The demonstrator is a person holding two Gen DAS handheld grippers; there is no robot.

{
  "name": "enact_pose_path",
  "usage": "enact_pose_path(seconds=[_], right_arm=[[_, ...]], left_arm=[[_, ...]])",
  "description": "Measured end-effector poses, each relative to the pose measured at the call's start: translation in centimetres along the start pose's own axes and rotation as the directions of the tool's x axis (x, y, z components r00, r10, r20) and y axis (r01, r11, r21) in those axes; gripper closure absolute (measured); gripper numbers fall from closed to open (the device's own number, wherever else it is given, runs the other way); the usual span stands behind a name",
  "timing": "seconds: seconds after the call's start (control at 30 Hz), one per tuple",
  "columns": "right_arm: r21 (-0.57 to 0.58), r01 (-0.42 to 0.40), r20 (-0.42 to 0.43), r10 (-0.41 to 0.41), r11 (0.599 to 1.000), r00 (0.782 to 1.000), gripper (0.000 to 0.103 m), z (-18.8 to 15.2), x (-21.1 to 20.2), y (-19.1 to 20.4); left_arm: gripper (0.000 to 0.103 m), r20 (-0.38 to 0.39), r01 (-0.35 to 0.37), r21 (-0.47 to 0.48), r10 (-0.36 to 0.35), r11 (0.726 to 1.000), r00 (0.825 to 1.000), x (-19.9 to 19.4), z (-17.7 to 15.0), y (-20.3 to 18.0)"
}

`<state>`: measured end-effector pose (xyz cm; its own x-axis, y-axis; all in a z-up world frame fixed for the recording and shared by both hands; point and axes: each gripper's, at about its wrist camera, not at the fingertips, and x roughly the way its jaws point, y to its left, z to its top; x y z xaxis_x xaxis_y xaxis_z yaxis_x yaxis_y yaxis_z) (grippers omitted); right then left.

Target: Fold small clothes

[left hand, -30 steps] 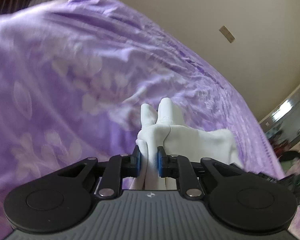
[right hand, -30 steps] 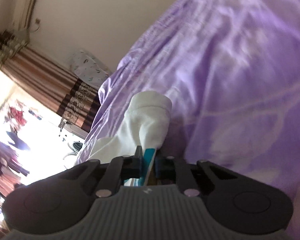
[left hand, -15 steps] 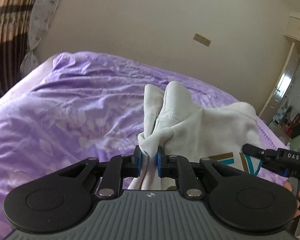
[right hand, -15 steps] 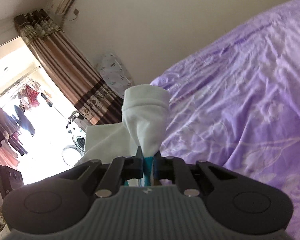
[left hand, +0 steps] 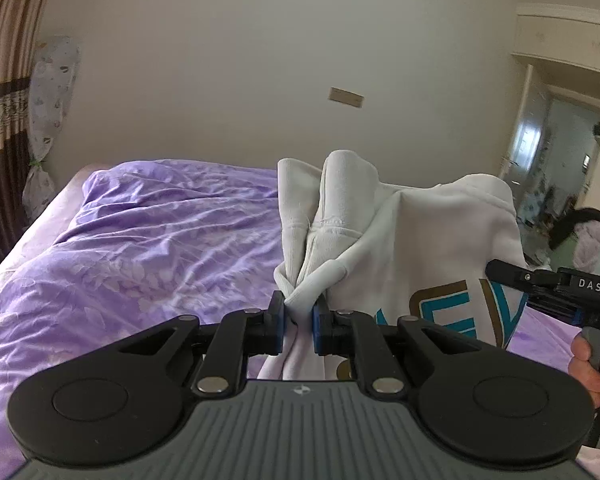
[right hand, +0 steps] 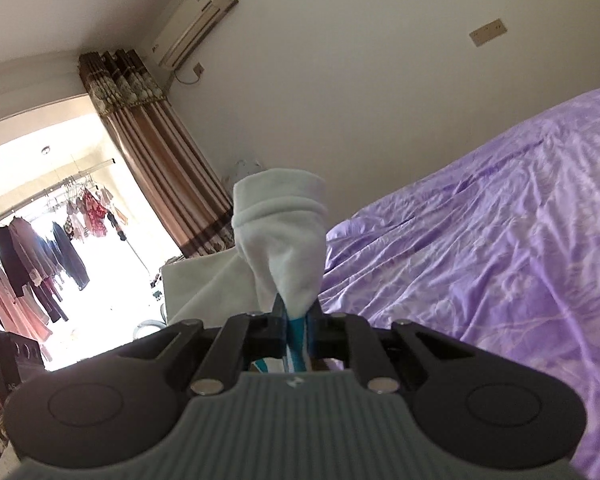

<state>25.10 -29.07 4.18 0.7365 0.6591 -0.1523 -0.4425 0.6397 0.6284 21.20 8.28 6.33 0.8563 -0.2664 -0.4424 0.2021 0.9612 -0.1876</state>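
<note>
Daylight flooded through the window (right hand: 40, 240), blown out to white glare. The wall (left hand: 260, 60) stayed dim. Fisheye bending curved both views' edges, with dark corners.

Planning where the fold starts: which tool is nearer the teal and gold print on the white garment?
Right. The right tool clamps the white garment at the teal and gold print; the left tool grips plain bunched fabric beside it.

The white garment's (left hand: 432, 248) lower part hangs out of sight behind the left hand-held gripper (left hand: 299, 320); its teal print (left hand: 452, 312) is only partly readable.
</note>
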Motion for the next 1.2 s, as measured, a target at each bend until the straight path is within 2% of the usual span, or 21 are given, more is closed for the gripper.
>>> enact_pose_path(seconds=[0.23, 0.4, 0.6, 0.77, 0.9, 1.03, 1.2], right_arm=[[0.046, 0.032, 0.012, -0.032, 0.998, 0.999, 0.099, -2.3, -7.0, -0.2], [0.098, 0.058, -0.020, -0.056, 0.994, 0.998, 0.099, -4.1, -7.9, -2.0], [0.105, 0.089, -0.072, -0.082, 0.991, 0.994, 0.099, -5.7, -4.1, -4.1], [0.094, 0.147, -0.136, -0.134, 0.985, 0.982, 0.099, -5.7, 1.2, -6.8], [0.113, 0.206, -0.206, -0.180, 0.972, 0.962, 0.099, -6.0, 5.3, -10.0], [0.133, 0.270, -0.295, -0.222, 0.954, 0.929, 0.099, -7.4, 9.3, -13.9], [0.168, 0.340, -0.370, -0.260, 0.925, 0.892, 0.099, -9.4, 12.3, -18.3]], left_arm=[[0.090, -0.036, 0.070, 0.023, -0.069, 0.997, 0.997, -1.7, -2.9, -2.3], [0.090, -0.089, 0.075, -0.001, -0.075, 0.997, 0.993, -0.2, -5.1, -1.8], [0.090, -0.164, 0.040, -0.056, -0.049, 0.998, 0.985, 4.0, -6.7, 1.0], [0.090, -0.244, 0.021, -0.108, -0.047, 0.994, 0.969, 9.1, -7.1, 3.3], [0.091, -0.320, -0.002, -0.136, -0.042, 0.991, 0.947, 13.8, -7.9, 5.1], [0.093, -0.394, -0.033, -0.177, -0.040, 0.984, 0.918, 18.2, -9.9, 7.2], [0.094, -0.465, -0.078, -0.217, -0.033, 0.973, 0.885, 21.8, -12.5, 9.8]])
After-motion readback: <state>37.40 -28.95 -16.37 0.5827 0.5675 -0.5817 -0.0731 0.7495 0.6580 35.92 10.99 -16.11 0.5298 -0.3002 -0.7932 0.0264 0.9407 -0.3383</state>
